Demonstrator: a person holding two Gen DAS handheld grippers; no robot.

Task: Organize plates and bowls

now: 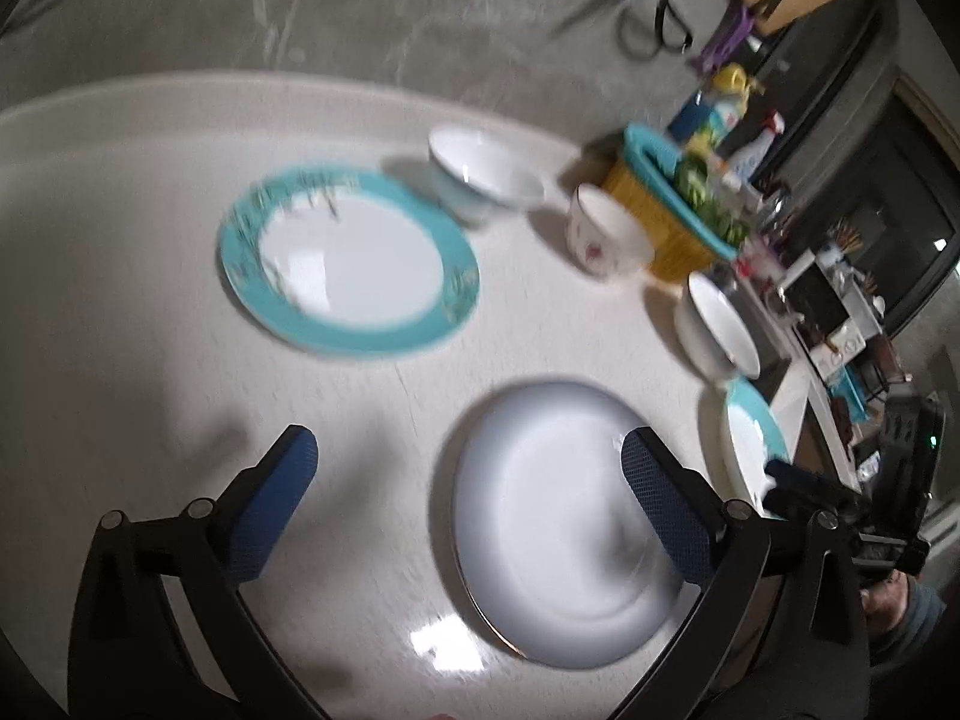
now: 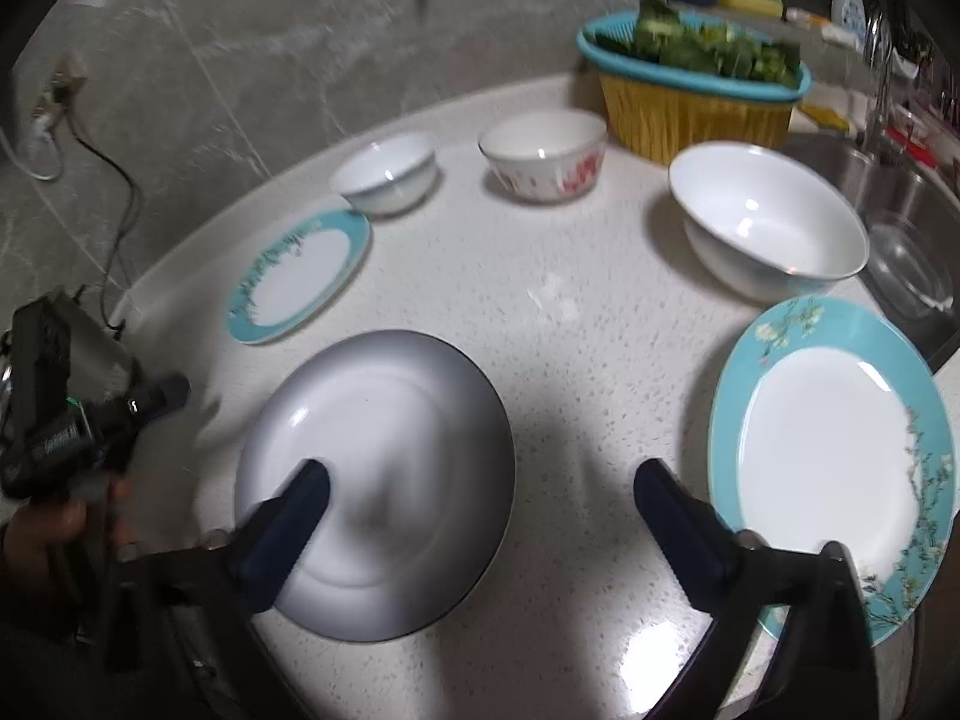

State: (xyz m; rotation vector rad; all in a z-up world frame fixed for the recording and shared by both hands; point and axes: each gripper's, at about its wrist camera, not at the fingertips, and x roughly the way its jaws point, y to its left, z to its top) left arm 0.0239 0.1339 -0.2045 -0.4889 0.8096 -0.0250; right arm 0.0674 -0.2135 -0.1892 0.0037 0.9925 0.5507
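Fingers (image 1: 282, 498) of the left gripper (image 1: 468, 480) are spread wide and grasp nothing above the pale surface (image 1: 150, 210); the right gripper (image 2: 480, 504) is likewise spread and empty. A white plate (image 2: 390, 468) lies between both grippers. One teal-rimmed plate (image 2: 840, 456) lies at the right, another teal-rimmed plate (image 1: 354, 258) farther off. Three bowls (image 2: 762, 222) stand near a yellow basket (image 2: 690, 114) of greens.

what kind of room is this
Most likely a home kitchen: a speckled countertop set with plates and bowls, a steel sink with a tap at its edge, and a basket of washed greens against a tiled wall.
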